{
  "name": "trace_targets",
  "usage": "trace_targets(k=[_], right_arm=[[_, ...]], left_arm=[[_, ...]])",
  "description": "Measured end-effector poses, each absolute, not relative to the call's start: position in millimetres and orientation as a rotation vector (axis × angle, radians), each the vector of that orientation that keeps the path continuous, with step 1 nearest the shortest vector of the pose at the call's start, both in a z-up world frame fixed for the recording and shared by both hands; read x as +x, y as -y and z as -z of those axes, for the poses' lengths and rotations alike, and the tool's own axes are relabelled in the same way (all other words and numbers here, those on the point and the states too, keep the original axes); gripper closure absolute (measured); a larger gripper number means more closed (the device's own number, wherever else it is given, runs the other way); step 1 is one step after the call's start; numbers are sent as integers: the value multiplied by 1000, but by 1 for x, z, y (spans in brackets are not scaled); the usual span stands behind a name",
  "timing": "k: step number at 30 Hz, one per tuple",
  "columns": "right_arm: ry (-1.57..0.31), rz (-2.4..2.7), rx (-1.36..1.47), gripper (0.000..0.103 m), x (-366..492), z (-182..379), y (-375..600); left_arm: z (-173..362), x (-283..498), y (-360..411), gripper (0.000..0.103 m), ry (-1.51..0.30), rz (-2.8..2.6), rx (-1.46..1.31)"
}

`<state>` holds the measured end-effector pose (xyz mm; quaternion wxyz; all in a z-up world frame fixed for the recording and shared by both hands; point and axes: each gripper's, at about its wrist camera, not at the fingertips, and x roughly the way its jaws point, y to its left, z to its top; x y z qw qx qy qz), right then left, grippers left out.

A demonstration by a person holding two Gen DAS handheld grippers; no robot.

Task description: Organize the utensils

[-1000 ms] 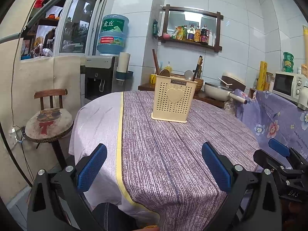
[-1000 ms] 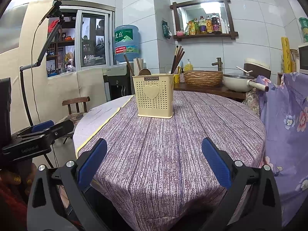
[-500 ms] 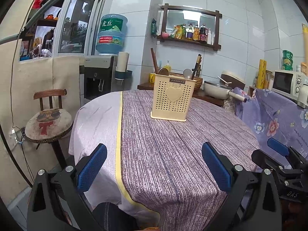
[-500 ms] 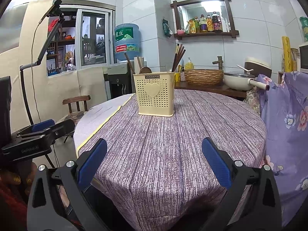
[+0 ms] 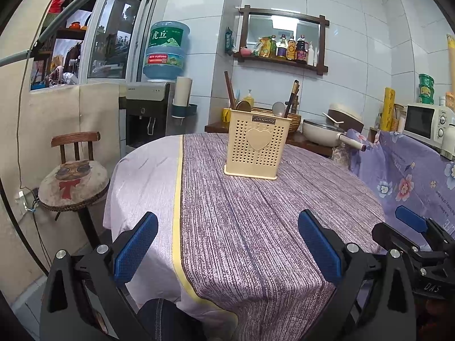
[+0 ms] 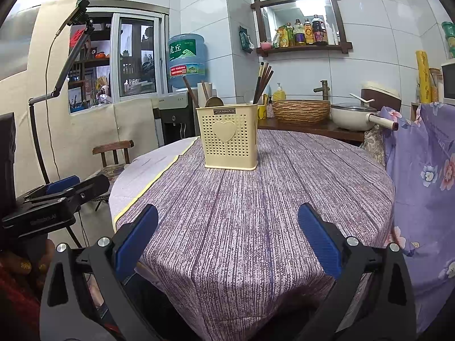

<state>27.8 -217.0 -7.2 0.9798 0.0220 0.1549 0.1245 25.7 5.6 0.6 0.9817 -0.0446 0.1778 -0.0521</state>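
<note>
A cream perforated utensil holder (image 5: 257,145) (image 6: 229,136) with a heart on its front stands upright at the far middle of the round table (image 5: 256,227) (image 6: 256,213). Dark chopsticks (image 6: 263,81) (image 5: 293,93), a wooden spoon (image 6: 213,101) and a metal spoon (image 5: 278,108) stick out of its top. My left gripper (image 5: 227,244) hangs open over the near table edge, nothing between its blue pads. My right gripper (image 6: 227,238) is open too, at the near edge, well short of the holder. Each gripper shows at the side of the other's view.
A wooden chair (image 5: 74,176) with a round cushion stands left of the table. Behind are a water dispenser (image 5: 148,113), a woven basket (image 6: 301,109), a white pot (image 6: 354,116) and a shelf of bottles (image 6: 304,32). Floral purple cloth (image 6: 423,170) hangs at the right.
Both grippers stayed open. The views shifted slightly, and the holder sits a little higher and nearer in the frames; nothing on the table moved.
</note>
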Motion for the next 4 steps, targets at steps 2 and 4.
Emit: trace_targets(k=[2, 4], right_arm=[[-312, -250, 44, 6, 28, 8, 217], [-314, -252, 46, 6, 28, 8, 217]], left_arm=[[-1, 25, -6, 5, -358, 106, -92], [-1, 26, -6, 5, -361, 104, -90]])
